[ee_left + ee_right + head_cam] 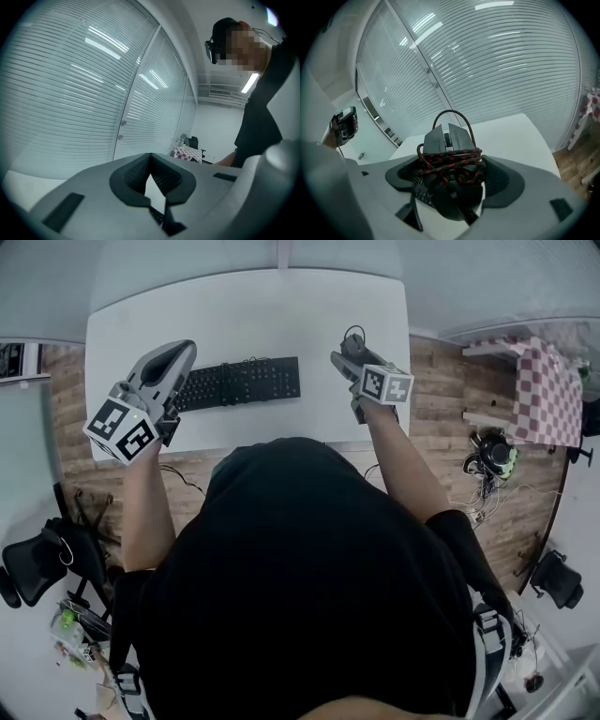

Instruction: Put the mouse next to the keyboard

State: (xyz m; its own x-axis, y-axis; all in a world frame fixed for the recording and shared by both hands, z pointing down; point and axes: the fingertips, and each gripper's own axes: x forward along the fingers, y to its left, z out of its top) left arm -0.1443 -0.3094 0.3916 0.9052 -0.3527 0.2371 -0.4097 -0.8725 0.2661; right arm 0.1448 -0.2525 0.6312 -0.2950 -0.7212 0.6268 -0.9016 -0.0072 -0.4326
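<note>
right gripper (449, 187) clamps grey cord-wrapped mouse (447, 140) by white table's (253, 315) right edge | black keyboard (239, 382) lies leftward, lengthwise along front edge | left gripper (151, 180) pinched together, empty

Legible markings: none.
The keyboard (239, 382) key legends are too small to read; the mouse (449, 138) shows no legible brand; the left cube (122, 427) and right cube (385, 384) carry black-and-white square patterns, apparently coded markers rather than text.
</note>
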